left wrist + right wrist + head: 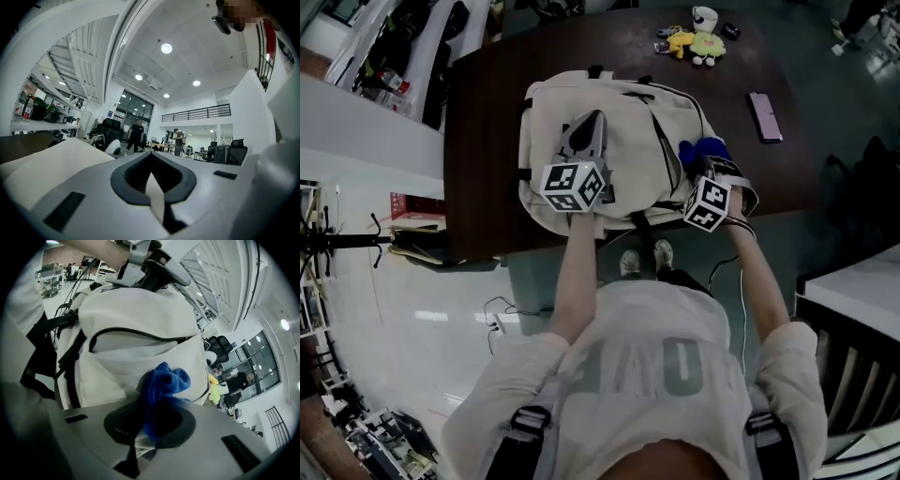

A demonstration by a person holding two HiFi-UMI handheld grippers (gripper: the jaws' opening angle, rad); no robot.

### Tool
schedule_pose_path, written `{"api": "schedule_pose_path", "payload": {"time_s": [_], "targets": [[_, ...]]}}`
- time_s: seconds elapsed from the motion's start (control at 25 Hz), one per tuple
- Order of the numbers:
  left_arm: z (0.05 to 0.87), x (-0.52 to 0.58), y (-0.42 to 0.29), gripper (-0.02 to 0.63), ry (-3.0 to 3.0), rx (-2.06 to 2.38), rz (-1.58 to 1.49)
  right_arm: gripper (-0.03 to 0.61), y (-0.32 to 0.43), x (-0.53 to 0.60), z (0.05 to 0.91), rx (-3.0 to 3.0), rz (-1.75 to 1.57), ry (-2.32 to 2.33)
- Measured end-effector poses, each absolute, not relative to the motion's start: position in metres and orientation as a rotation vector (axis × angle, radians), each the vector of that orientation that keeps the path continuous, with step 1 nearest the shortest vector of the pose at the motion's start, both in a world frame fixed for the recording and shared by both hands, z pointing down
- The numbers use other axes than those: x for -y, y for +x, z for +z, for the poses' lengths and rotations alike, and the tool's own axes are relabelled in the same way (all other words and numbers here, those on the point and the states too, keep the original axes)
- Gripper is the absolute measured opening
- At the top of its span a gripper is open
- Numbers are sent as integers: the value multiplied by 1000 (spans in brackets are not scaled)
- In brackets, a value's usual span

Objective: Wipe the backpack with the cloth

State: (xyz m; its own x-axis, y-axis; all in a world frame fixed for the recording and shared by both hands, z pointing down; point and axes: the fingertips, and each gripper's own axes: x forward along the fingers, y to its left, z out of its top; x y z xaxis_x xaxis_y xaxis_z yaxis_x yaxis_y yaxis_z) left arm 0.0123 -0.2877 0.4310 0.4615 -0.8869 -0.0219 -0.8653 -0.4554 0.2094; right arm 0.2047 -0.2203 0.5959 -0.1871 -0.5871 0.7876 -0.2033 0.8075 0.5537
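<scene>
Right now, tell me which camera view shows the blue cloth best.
The right gripper view: the blue cloth sits bunched, close up, clamped in the right tool against the cream fabric backpack. The head view shows only a small blue patch at the backpack's right side. The left gripper view shows none of it.

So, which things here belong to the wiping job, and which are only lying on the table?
For the job:
- backpack
- blue cloth, held in the right gripper
- left gripper, closed, on the backpack

Just lying about:
- phone
- yellow soft toy
- white cup
</scene>
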Motion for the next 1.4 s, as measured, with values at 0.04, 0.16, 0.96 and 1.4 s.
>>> {"api": "schedule_pose_path", "payload": {"time_s": [0.04, 0.16, 0.96, 1.4], "targets": [[431, 287, 12, 2, 2537, 1536, -193, 41, 205, 214, 597, 1757, -384, 608], [430, 287, 12, 2, 2538, 1532, -199, 41, 205, 200, 596, 1761, -368, 596], [433, 280, 14, 2, 2568, 1503, -175, 41, 193, 133, 591, 1781, -326, 507], [409, 255, 0, 2, 2547, 1490, -362, 41, 193, 155, 528, 1958, -121, 959]]}}
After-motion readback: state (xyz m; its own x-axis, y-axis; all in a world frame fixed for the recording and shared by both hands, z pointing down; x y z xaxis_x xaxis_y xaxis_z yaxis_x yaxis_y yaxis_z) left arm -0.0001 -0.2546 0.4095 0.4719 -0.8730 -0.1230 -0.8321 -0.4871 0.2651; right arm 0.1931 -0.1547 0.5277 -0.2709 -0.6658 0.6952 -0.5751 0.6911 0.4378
